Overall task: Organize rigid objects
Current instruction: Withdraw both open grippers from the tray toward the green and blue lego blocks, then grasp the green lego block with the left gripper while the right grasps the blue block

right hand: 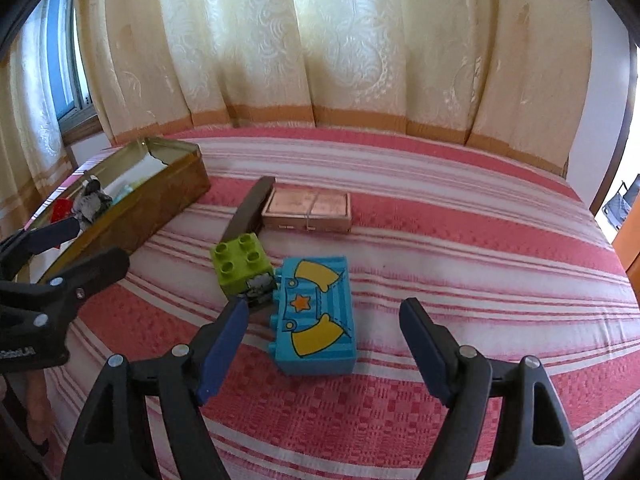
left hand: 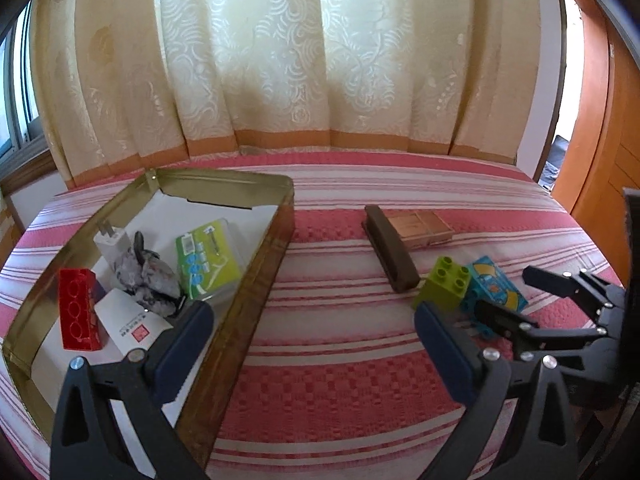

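Note:
A gold tin box (left hand: 256, 264) (right hand: 168, 196) stands on the striped bed and holds a red brick (left hand: 78, 310), a white charger (left hand: 112, 240), a grey toy (left hand: 148, 280), a green packet (left hand: 208, 256) and a white card (left hand: 132, 324). On the bed lie a green brick (left hand: 442, 284) (right hand: 240, 266), a blue printed brick (left hand: 496, 284) (right hand: 316, 316), a dark brown bar (left hand: 390, 248) (right hand: 248, 208) and a copper-coloured case (left hand: 420, 226) (right hand: 308, 210). My left gripper (left hand: 312, 344) (right hand: 80, 248) is open and empty by the tin's near right wall. My right gripper (right hand: 324, 344) (left hand: 508, 292) is open around the blue brick without touching it.
Cream curtains (left hand: 280, 60) hang behind the bed. A window (left hand: 16, 88) is at the left and an orange wooden door (left hand: 600, 128) at the right. The pink striped bedspread (left hand: 340, 360) lies between the tin and the bricks.

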The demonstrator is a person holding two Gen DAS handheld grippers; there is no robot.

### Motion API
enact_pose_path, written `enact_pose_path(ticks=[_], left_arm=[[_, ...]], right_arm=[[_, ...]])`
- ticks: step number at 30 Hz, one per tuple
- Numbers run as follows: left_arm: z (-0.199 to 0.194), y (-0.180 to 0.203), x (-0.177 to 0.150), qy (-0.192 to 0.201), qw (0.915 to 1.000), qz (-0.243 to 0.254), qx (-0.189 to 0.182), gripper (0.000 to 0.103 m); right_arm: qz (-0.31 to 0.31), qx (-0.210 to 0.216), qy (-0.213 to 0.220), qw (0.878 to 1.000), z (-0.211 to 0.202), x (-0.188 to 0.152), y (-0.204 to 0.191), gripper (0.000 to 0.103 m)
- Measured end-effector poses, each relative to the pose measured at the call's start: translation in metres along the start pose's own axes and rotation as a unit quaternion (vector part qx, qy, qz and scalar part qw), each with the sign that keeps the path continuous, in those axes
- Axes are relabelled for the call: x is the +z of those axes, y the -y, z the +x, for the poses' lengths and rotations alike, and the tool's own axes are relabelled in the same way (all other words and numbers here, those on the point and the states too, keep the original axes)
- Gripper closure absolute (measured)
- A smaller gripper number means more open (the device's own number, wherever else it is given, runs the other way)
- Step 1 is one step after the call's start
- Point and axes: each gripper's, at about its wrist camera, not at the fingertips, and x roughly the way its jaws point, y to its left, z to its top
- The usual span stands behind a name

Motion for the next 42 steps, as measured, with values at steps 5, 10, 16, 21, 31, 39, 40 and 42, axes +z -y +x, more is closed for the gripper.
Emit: enact_pose_path(ticks=[5,10,16,21,31,39,40,42], left_arm=[[0.0,0.007,0.001,0.006,0.9998,0.015,0.007,0.0],[0.003,0.016,0.002,0.0,0.9998,0.022,-0.002,0.0],[0.004,0.039,0.002,0.0,0.9987,0.049,-0.01,0.0],[0.01,0.064,0.005,0.001,0.9968,0.073,-0.033,0.0],[0.042,0.091,0.008,-0.035,0.9938,0.092,-0.051,0.021],[0.054,0.095,0.01,-0.059,0.9919,0.093,-0.062,0.048],[0.054,0.095,0.009,-0.059,0.992,0.092,-0.064,0.059],[0.053,0.094,0.008,-0.058,0.9918,0.091,-0.069,0.061]], right_arm=[[0.009,0.016,-0.021,1.0,0.015,0.003,0.003,0.032],[0.011,0.031,-0.031,0.999,0.02,0.005,0.005,0.059],[0.02,0.009,0.001,1.0,0.007,0.004,0.014,0.059],[0.054,-0.012,0.008,0.998,0.003,0.003,0.043,0.059],[0.085,-0.006,0.022,0.996,-0.003,0.0,0.059,0.059],[0.084,-0.007,0.026,0.996,-0.006,-0.003,0.059,0.059],[0.084,-0.008,0.027,0.996,-0.006,-0.003,0.059,0.059],[0.083,-0.011,0.03,0.996,-0.008,-0.003,0.059,0.059]])
